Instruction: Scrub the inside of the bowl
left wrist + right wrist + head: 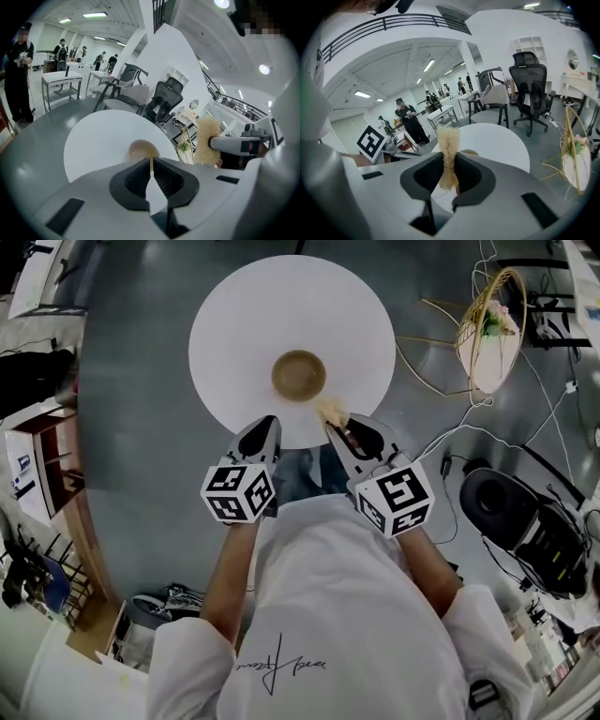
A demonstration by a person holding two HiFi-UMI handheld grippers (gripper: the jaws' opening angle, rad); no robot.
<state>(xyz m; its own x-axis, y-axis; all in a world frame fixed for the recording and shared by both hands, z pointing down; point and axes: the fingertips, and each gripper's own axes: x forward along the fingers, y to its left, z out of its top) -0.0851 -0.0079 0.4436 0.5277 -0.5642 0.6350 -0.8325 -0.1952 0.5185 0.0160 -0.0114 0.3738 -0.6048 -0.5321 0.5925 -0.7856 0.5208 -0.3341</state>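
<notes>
Bowl (298,375): tan, upright at the middle of the round white tabletop (234,324), interior seen from above.

Left gripper (266,426): held over the near edge of the tabletop, below and left of the bowl in the head view. Its jaws are pressed together with nothing between them (only a thin slit is left, through which the bowl shows in the left gripper view).

Right gripper (334,424): held beside the left one, at the near right of the bowl. Its jaws are clamped on a pale fibrous sponge (330,410), which stands out past the fingertips toward the bowl. The sponge is near the bowl's rim but apart from it. Whether it touches the tabletop cannot be told.

Both grippers are pointed forward and downward toward the bowl.

Surroundings: a wicker basket (492,329) is seen on the grey floor (141,409), to the right of the tabletop and well apart from the bowl.
</notes>
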